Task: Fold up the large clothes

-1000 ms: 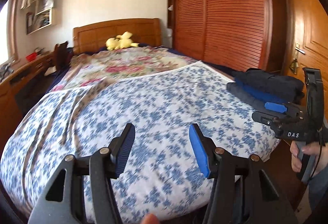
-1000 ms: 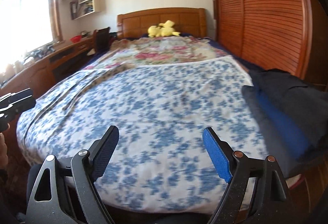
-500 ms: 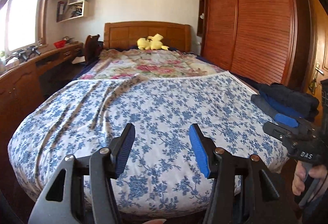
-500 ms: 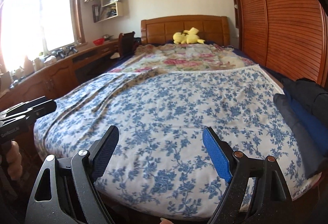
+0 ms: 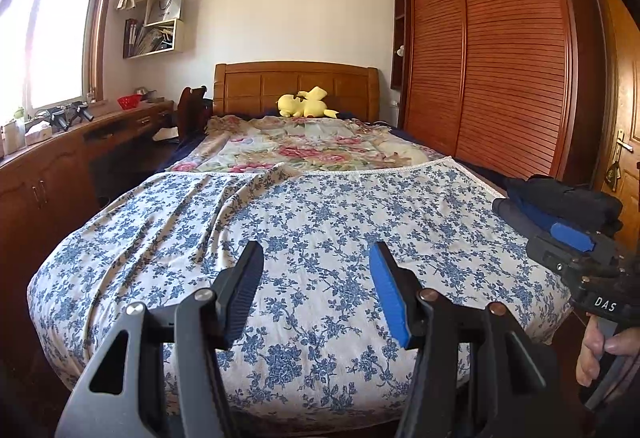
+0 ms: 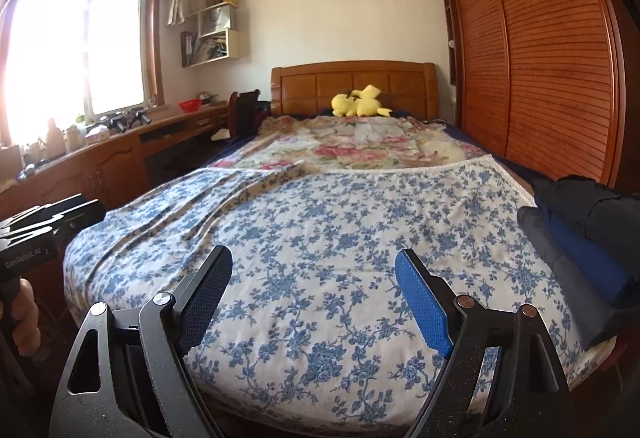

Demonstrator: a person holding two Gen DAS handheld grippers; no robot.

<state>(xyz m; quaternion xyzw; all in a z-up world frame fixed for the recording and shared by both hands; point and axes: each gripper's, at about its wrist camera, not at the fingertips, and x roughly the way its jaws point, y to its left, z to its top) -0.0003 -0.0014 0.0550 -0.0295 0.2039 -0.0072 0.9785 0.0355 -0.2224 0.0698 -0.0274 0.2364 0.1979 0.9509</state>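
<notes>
both held above the foot end of the bed, facing the carved wooden headboard (image 5: pixel 295 87). left gripper (image 5: pixel 316 292) with black and blue pads parted to a middling gap, nothing between them, only the bedcover seen beyond. right gripper (image 6: pixel 314 296) spread noticeably wider, likewise empty, pads clear of the cloth. seen from the left wrist view at the far right edge: the right tool's blue pad and black body, with a hand (image 5: pixel 600 352) wrapped round its handle. seen from the right wrist view at the far left edge: the left tool's black body, gripped by another hand (image 6: pixel 24 322).

spread over the near half of the bed: a large white cloth with a blue flower print (image 5: pixel 320 238), lying mostly flat, with long creases and a rumpled fold along its left side, lace-trimmed far edge running across the bed. beyond that edge: a pink and cream floral blanket (image 5: pixel 304 145), and a yellow plush toy (image 5: pixel 306 105) against the headboard. on the right edge of the bed, resting on the blue-flowered cloth: a stack of folded dark navy and blue garments (image 6: pixel 584 246). further right: a slatted wooden wardrobe (image 6: pixel 540 57). along the left wall: a wooden desk (image 6: pixel 120 149) under a bright window (image 6: pixel 68 45).
</notes>
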